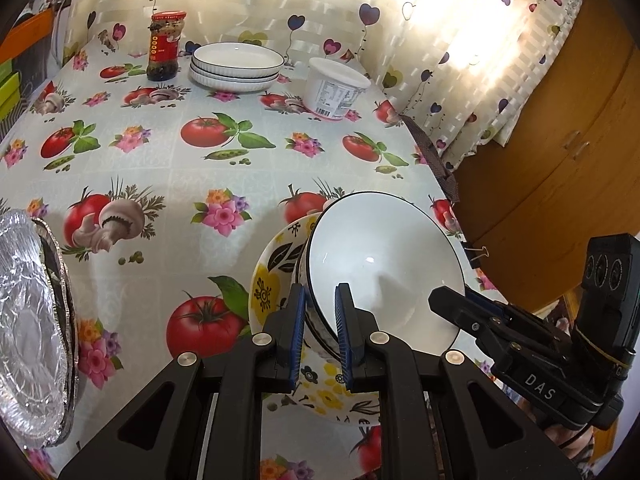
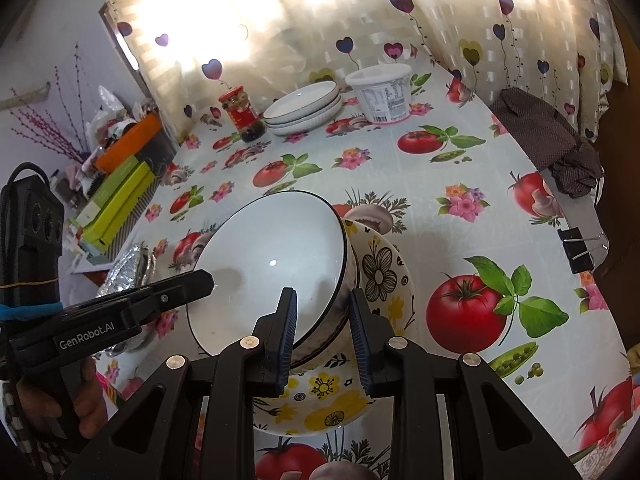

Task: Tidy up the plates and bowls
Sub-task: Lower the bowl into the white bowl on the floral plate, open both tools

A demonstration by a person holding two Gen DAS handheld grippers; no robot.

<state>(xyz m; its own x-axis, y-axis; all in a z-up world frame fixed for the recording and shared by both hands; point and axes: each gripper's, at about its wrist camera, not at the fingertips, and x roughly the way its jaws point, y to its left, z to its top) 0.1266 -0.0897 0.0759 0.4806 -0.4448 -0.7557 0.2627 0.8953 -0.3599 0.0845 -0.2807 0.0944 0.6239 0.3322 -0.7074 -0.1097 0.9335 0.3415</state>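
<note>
A white bowl with a thin black rim sits tilted inside a yellow floral bowl on the tablecloth. My left gripper is shut on the white bowl's near rim, one pad inside and one outside. My right gripper clamps the same bowl's wall from the opposite side, and its black finger tip lies over the rim in the left wrist view. The left gripper's finger reaches over the rim in the right wrist view. A stack of white plates stands at the far end.
A red-lidded jar and a white tub flank the plates. Foil trays lie at the left. Green boxes pile beyond the left edge. A brown cloth and binder clip mark the right edge, beside a wooden cabinet.
</note>
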